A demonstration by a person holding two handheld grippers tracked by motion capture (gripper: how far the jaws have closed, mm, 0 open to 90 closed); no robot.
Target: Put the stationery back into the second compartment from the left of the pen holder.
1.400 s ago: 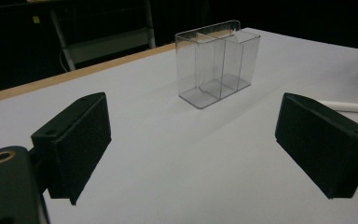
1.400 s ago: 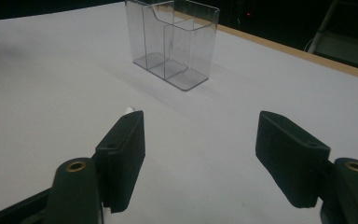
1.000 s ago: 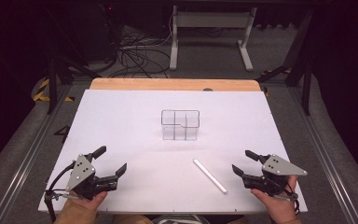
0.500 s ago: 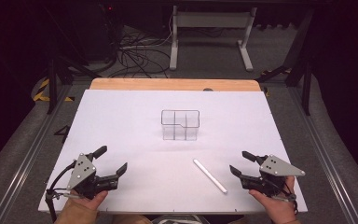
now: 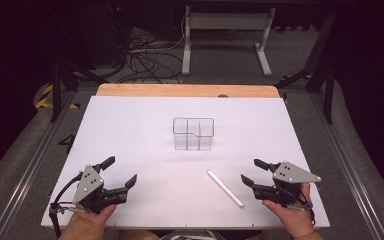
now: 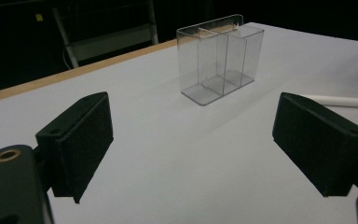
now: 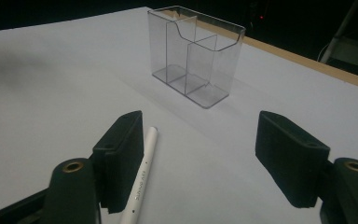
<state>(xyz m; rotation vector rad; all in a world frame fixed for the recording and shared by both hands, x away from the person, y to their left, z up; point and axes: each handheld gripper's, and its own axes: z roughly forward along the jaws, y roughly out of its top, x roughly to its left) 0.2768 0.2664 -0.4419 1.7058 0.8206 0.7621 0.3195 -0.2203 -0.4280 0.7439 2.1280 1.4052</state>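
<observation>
I hold one gripper in each hand at the near edge of the table (image 5: 145,110), which is covered by a white sheet with a strip of bare wood along its far edge.

My right gripper (image 5: 250,172) rests low over the sheet at the near right, its jaws pointing left toward the middle. The jaws stand apart and nothing is clamped between them. In the right gripper view, my right gripper (image 7: 205,158) has the white pen (image 7: 141,179) lying on the sheet just inside its left jaw, alongside the inner face; I cannot tell whether the pen touches that jaw. The right jaw is well clear of the pen.

In the high view the pen (image 5: 225,188) lies flat on the sheet, slanted, its far end toward the middle of the table and its near end toward the front edge. It sits between my two hands, nearer to the right one.

My left gripper (image 5: 121,171) rests at the near left, jaws spread wide and holding nothing. In the left gripper view, my left gripper (image 6: 191,140) frames bare sheet, with the pen (image 6: 340,100) lying beyond its right jaw.

The clear plastic organizer (image 5: 193,134) stands upright near the middle of the table, beyond the pen and apart from it. Its compartments (image 7: 191,60) hold nothing.
</observation>
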